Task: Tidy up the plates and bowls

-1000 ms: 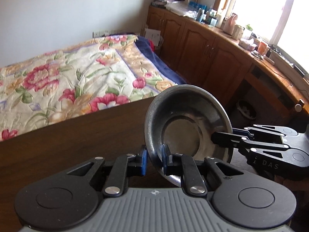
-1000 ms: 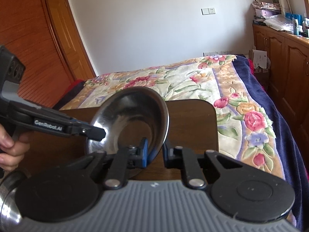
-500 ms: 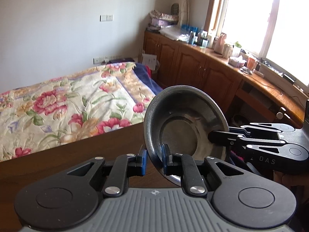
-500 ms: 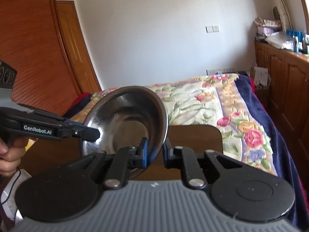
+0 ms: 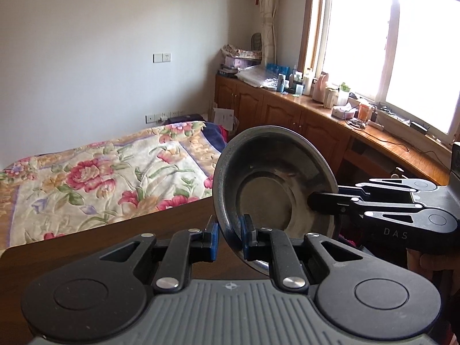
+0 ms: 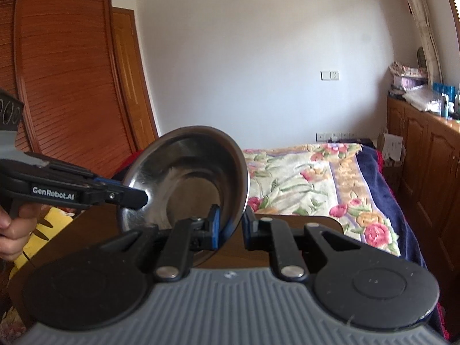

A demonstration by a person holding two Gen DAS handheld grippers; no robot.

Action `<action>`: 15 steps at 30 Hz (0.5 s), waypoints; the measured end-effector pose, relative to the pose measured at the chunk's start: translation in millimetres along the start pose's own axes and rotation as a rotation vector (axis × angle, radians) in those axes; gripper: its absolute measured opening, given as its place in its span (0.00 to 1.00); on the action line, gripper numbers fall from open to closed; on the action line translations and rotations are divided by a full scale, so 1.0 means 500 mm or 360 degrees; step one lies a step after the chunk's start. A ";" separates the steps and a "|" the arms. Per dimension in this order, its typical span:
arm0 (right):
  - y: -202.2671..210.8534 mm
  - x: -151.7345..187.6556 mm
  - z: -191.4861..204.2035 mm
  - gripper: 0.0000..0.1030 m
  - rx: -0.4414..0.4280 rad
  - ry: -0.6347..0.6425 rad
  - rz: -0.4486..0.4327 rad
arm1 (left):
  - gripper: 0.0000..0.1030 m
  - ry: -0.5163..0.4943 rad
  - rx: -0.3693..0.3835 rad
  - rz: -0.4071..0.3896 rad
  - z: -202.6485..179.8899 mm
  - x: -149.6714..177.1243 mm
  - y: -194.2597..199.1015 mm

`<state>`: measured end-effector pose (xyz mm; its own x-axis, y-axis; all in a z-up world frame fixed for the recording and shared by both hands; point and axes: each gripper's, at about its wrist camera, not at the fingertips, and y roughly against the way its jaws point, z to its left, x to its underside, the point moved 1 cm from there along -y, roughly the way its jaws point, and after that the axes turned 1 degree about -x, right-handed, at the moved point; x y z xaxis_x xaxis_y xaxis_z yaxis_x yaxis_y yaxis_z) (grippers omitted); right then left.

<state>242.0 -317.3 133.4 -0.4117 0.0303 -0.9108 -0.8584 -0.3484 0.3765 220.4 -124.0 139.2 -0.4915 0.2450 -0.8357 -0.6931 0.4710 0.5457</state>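
A steel bowl (image 5: pixel 273 184) hangs tilted in the air above the dark wooden table (image 5: pixel 115 244), its hollow facing both cameras. My left gripper (image 5: pixel 228 240) is shut on its near rim, one blue pad inside and one outside. From the right, my right gripper (image 5: pixel 316 201) grips the opposite rim. The right wrist view shows the same bowl (image 6: pixel 187 172) with my right gripper (image 6: pixel 231 230) shut on its rim, and my left gripper (image 6: pixel 138 198) reaching in from the left. A person's hand (image 6: pixel 14 230) holds that left gripper.
Beyond the table edge (image 6: pixel 287 221) lies a bed with a floral blanket (image 5: pixel 100 178). Wooden cabinets (image 5: pixel 287 112) with bottles and clutter run under the window on the right. A slatted wardrobe (image 6: pixel 72 86) stands at the left, something yellow (image 6: pixel 49 230) below it.
Both grippers have risen with the bowl held between them. The table and bed have dropped lower in both views, and more wall and window show. The grips look the same.
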 end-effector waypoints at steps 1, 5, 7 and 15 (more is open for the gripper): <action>0.005 -0.001 0.006 0.17 -0.0002 0.0007 -0.0007 | 0.42 -0.0004 -0.0004 -0.0006 -0.001 0.005 0.009; 0.028 0.003 0.030 0.17 -0.0014 0.0034 -0.0032 | 0.43 -0.0012 -0.0016 -0.0019 -0.004 0.031 0.040; 0.036 0.009 0.040 0.17 -0.0019 0.0041 -0.0037 | 0.43 -0.0005 -0.0016 -0.0020 -0.001 0.046 0.047; 0.049 0.043 0.068 0.17 -0.0030 0.0067 0.0008 | 0.43 0.0038 -0.0017 0.0016 -0.002 0.115 0.061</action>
<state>201.8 -293.1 128.9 -0.4022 -0.0107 -0.9155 -0.8503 -0.3663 0.3779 170.1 -96.4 107.8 -0.5108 0.2290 -0.8286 -0.6937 0.4595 0.5546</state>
